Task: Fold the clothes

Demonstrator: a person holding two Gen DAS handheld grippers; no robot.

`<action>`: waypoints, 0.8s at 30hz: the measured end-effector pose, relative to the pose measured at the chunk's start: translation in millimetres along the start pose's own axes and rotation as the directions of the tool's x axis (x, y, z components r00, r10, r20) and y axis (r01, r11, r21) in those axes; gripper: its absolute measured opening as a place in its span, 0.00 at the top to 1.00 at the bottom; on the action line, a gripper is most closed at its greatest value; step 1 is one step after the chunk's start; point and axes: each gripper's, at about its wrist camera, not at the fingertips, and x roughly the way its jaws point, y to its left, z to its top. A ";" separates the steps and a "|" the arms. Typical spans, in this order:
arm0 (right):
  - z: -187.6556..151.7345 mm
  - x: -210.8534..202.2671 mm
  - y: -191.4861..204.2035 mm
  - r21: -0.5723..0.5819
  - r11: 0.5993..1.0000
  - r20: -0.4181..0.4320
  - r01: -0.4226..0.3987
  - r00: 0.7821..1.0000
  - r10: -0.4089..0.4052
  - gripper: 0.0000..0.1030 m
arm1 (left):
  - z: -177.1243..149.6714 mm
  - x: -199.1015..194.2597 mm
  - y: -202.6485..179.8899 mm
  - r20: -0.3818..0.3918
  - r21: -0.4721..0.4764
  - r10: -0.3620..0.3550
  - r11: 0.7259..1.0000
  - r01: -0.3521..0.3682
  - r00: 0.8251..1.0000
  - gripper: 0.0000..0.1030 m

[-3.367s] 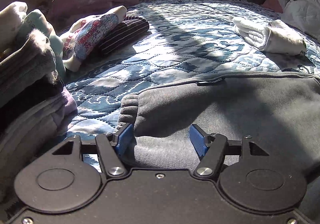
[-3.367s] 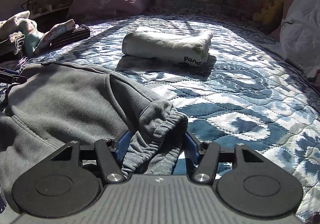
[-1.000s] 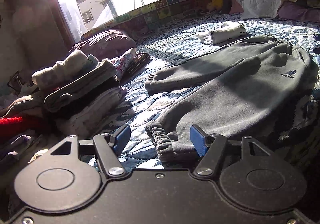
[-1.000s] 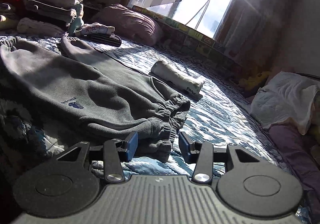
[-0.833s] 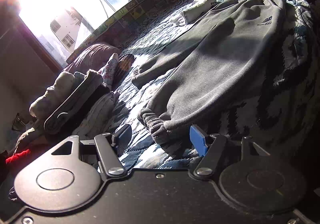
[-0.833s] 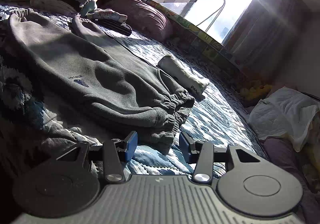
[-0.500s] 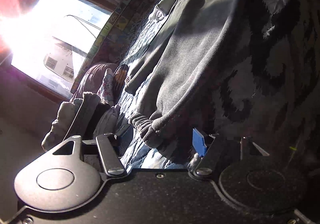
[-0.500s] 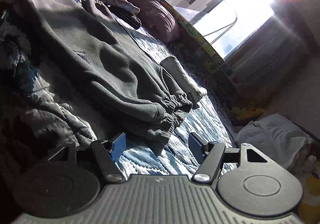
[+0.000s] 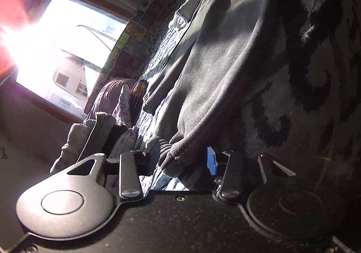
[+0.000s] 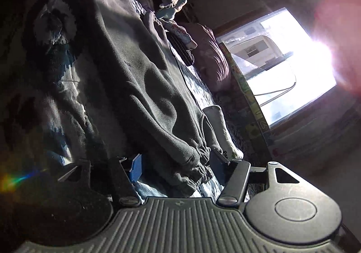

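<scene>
My left tongs (image 9: 180, 160) and right tongs (image 10: 176, 168) gape apart, holding nothing, each facing one end of the soft grey sweatpants (image 9: 216, 67) spread flat at twelve o'clock on the blue quilted bed (image 9: 158, 54), ready for folding, I think.

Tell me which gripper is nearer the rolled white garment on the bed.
Right. The right gripper sits at the sweatpants' waistband, with the rolled white garment just beyond its jaws. The left gripper is at the ankle cuff, far away.
</scene>
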 end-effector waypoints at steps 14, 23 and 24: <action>0.5 11.1 -1.7 -0.271 0.962 -0.001 -0.043 0.999 0.044 0.62 | -1.4 8.7 2.6 0.000 -0.023 0.021 1.000 -0.021 1.000 0.57; 7.9 15.2 -7.3 -0.145 0.985 0.006 -0.095 0.995 0.097 0.84 | 0.6 5.9 12.4 0.023 -0.106 -0.001 0.994 0.004 1.000 0.74; 8.6 15.1 -12.0 -0.107 0.991 0.007 -0.086 0.996 0.087 0.85 | 1.4 6.1 16.9 0.025 -0.135 -0.002 0.991 0.006 1.000 0.76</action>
